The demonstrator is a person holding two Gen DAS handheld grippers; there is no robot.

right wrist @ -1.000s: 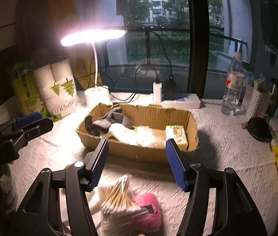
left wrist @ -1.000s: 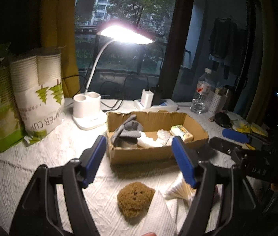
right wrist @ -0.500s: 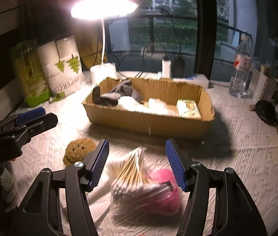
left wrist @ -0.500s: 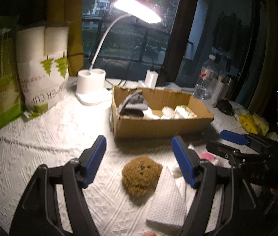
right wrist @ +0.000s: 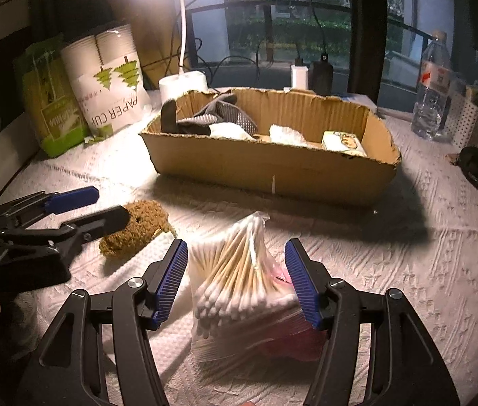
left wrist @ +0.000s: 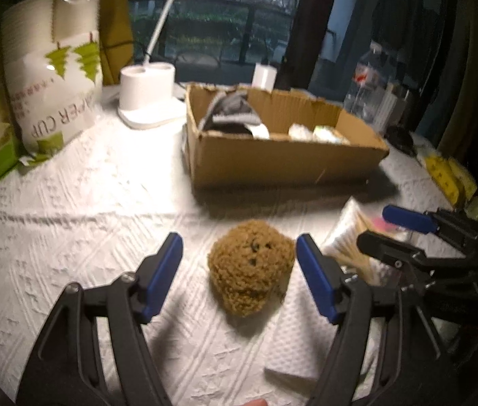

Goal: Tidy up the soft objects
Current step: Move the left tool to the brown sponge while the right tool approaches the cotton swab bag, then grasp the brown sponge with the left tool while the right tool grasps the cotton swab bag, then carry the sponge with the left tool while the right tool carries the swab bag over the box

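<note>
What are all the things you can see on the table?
sponge: 1, brown, between the left fingers
cotton swabs: 1 bag, white tips, between the right fingers
pink thing: 1, under the swab bag; cannot tell what
paper towel: 1, white, beside the sponge
box: 1, cardboard, behind them, holding grey cloth and white packs
lamp: 1, white, left of the box
paper cups: 1 pack, white and green, far left
green bag: 1, beside the cups
bottle: 1, clear, far right
left gripper: open
right gripper: open
</note>
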